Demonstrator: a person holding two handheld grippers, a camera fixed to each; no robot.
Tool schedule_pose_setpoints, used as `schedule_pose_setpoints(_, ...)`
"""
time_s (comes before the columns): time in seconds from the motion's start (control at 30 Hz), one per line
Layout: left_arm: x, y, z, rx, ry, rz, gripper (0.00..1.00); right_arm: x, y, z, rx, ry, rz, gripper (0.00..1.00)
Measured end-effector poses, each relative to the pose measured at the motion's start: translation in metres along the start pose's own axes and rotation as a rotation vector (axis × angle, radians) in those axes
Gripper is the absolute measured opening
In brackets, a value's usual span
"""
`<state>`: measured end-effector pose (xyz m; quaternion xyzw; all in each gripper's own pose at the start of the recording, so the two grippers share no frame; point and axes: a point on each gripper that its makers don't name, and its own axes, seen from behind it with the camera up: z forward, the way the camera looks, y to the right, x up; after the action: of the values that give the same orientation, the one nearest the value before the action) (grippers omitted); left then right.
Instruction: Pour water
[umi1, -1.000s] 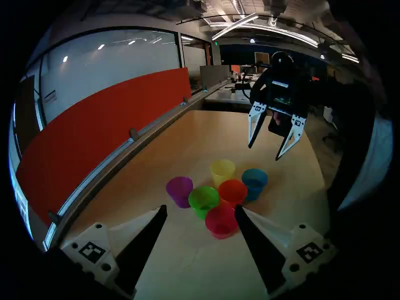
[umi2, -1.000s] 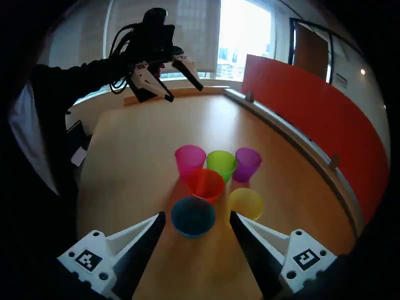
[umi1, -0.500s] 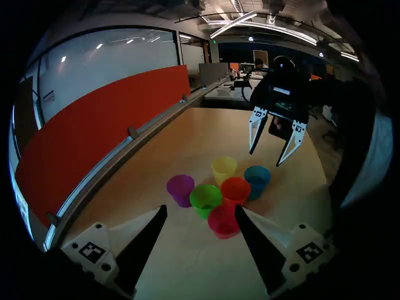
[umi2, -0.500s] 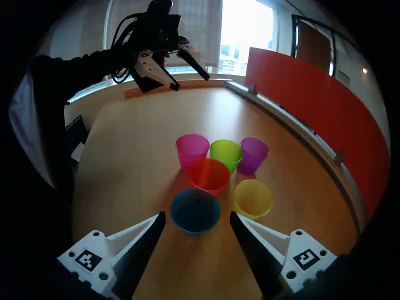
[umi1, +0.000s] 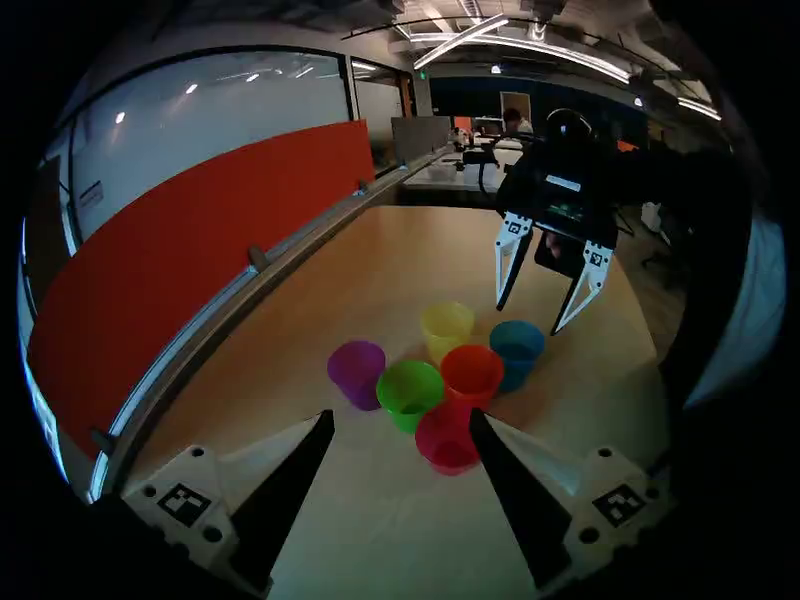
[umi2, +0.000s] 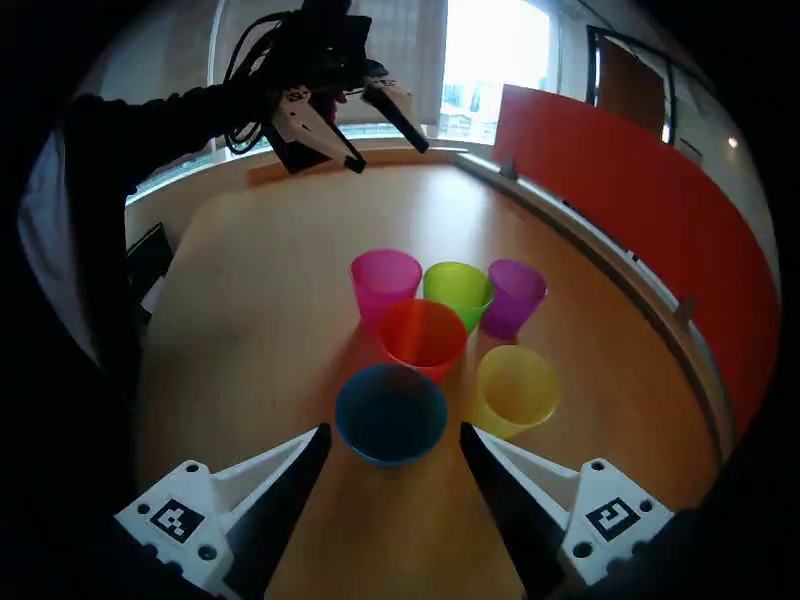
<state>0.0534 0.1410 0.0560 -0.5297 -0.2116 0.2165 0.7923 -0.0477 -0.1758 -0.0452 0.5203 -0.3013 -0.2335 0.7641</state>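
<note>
A cluster of 6 coloured cups stands on the wooden table, the blue cup nearest the right gripper; it and the left gripper hover with jaws spread wide, holding nothing.

Wooden table: pink cup, green cup, purple cup, orange cup, blue cup, yellow cup clustered.

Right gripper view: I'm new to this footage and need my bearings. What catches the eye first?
Colour crowds the wooden table: the blue cup sits nearest, just ahead of the open right claw, with the orange cup, yellow cup, pink cup, green cup and purple cup behind it. Farther off, the left claw hangs open above the table, and a long orange partition runs along the right.
</note>
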Motion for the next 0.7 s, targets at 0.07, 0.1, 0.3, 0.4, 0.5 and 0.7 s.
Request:
schedule_pose_setpoints(0.07, -0.001, 0.001, 0.004, -0.005, -0.003, 0.003, 1.00, -0.002, 0.000, 0.002, -0.001, -0.003, -0.001, 1.00)
schedule_pose_setpoints(0.1, -0.001, 0.002, 0.005, -0.008, -0.005, 0.003, 1.00, -0.003, 0.000, 0.003, -0.001, -0.005, -0.001, 1.00)
schedule_pose_setpoints(0.3, -0.003, 0.007, 0.015, -0.024, -0.014, 0.005, 1.00, -0.006, 0.002, 0.009, -0.002, -0.005, 0.011, 1.00)
schedule_pose_setpoints(0.4, -0.005, 0.009, 0.021, -0.031, -0.019, 0.008, 1.00, -0.008, 0.002, 0.011, 0.001, -0.005, 0.013, 1.00)
schedule_pose_setpoints(0.5, -0.005, 0.009, 0.025, -0.035, -0.020, 0.009, 1.00, -0.010, 0.002, 0.014, 0.002, -0.009, 0.010, 1.00)
schedule_pose_setpoints(0.7, -0.006, 0.006, 0.032, -0.032, -0.018, 0.005, 1.00, -0.015, 0.001, 0.022, 0.004, -0.013, 0.001, 1.00)
